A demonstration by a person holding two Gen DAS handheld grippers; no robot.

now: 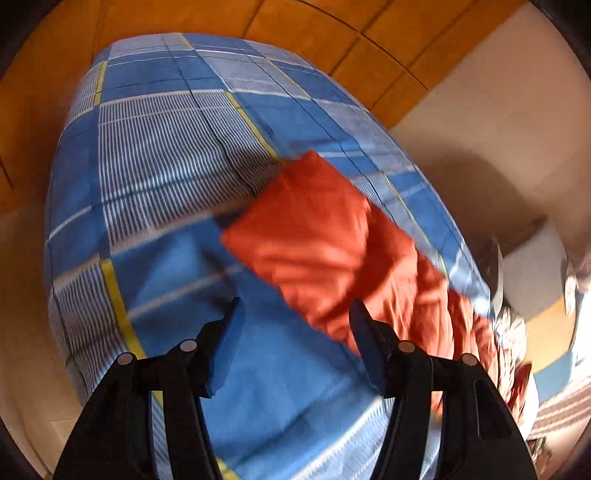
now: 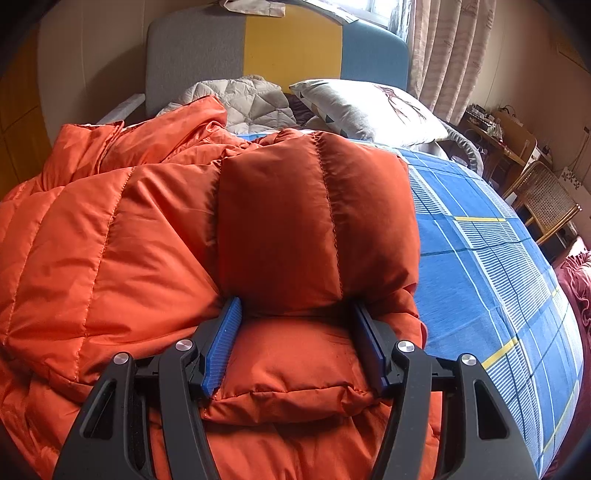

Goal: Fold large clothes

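An orange quilted down jacket [image 2: 129, 240] lies on a bed with a blue plaid sheet [image 2: 480, 258]. In the right wrist view a folded sleeve or flap [image 2: 314, 221] lies across the jacket, and my right gripper [image 2: 297, 321] is open with its jaws spread on either side of that flap's near edge. In the left wrist view, which is motion-blurred, the jacket [image 1: 325, 240] stretches from the middle to the lower right over the sheet [image 1: 166, 166]. My left gripper [image 1: 295, 317] is open and empty above the sheet, just left of the jacket.
A pillow [image 2: 369, 107] and a grey quilted blanket [image 2: 240, 99] lie at the padded headboard [image 2: 288, 40]. A cane chair [image 2: 543, 199] and a cluttered desk [image 2: 495, 129] stand to the bed's right. Wooden wardrobe panels [image 1: 314, 29] stand beyond the bed's foot.
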